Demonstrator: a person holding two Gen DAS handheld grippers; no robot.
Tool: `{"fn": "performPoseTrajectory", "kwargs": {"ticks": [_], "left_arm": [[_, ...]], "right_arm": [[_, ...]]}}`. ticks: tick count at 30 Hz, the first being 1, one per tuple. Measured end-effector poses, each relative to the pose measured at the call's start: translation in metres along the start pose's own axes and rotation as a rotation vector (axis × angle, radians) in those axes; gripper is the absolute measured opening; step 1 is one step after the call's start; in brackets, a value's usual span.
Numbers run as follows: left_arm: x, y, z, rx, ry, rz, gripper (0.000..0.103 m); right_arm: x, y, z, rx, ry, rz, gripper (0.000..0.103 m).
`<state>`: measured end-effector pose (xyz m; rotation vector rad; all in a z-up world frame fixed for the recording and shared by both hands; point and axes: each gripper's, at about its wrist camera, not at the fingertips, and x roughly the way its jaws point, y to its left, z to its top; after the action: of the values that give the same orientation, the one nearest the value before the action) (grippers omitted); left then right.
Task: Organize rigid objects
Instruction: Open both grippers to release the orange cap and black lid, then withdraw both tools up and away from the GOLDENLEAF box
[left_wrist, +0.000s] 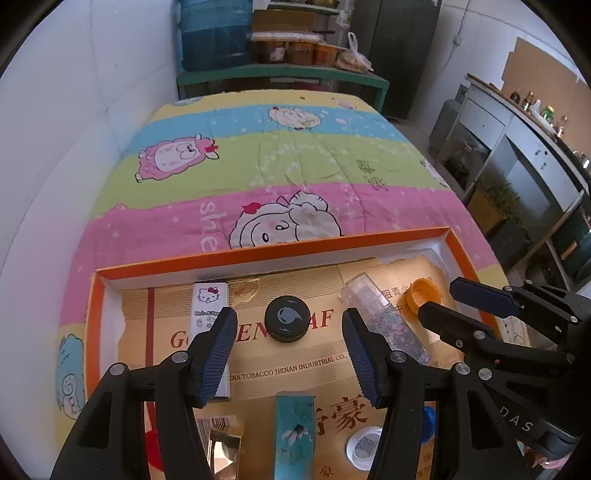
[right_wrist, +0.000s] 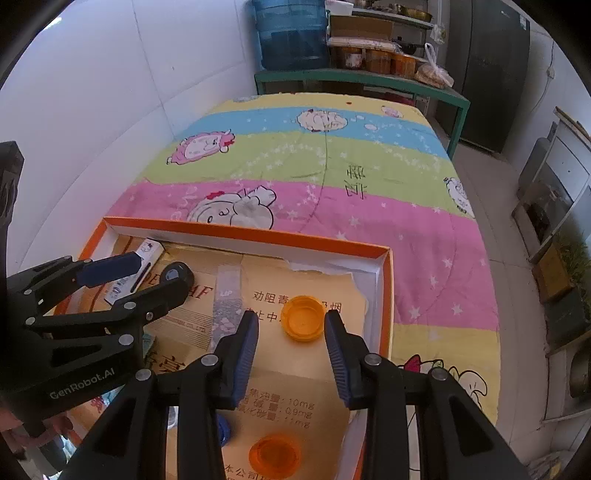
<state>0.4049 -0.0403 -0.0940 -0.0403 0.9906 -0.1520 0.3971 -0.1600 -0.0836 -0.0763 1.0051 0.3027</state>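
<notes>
A shallow orange-rimmed box (left_wrist: 258, 254) lies on a bed and holds small items on gold card. My left gripper (left_wrist: 289, 320) stands open with a black round cap (left_wrist: 287, 314) lying loose between its fingertips, touched by neither pad. A white cartoon-cat box (left_wrist: 207, 302) lies to its left and a clear glitter tube (left_wrist: 384, 317) to its right. My right gripper (right_wrist: 291, 316) is open around an upturned orange cap (right_wrist: 303, 317) resting on the box floor; the left pad (right_wrist: 247, 339) stands apart from it.
Nearer me in the box are a teal box (left_wrist: 295, 432), a mirrored gold box (left_wrist: 221, 439), a white round lid (left_wrist: 364, 446), a blue cap (right_wrist: 223, 428) and a second orange cap (right_wrist: 273, 454). The cartoon quilt (left_wrist: 295, 166) stretches beyond. A wall runs along the left.
</notes>
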Motion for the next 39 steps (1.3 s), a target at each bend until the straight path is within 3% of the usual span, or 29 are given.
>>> {"fn": "performPoseTrajectory", "kwargs": {"ticks": [5,11,15,24,29,39], "left_arm": [[-0.012,0.003,-0.002,-0.009,-0.022,-0.007,0.069],[-0.029,0.005,-0.007,-0.016,-0.05,-0.006,0.071],[-0.044,0.008,-0.012,-0.022,-0.076,-0.004,0.074],[-0.074,0.011,-0.025,-0.029,-0.135,0.008,0.074],[-0.094,0.011,-0.039,-0.033,-0.173,0.012,0.074],[-0.13,0.013,-0.066,-0.049,-0.252,0.064,0.074]], "right_arm": [[-0.01,0.005,-0.001,-0.006,-0.013,0.001,0.037],[-0.025,0.009,-0.006,-0.007,-0.035,-0.003,0.037],[-0.037,0.012,-0.01,-0.005,-0.058,-0.004,0.053],[-0.056,0.017,-0.02,0.013,-0.081,0.003,0.057],[-0.067,0.022,-0.032,0.034,-0.105,-0.019,0.07],[-0.113,0.03,-0.059,0.09,-0.226,-0.075,0.071]]}}
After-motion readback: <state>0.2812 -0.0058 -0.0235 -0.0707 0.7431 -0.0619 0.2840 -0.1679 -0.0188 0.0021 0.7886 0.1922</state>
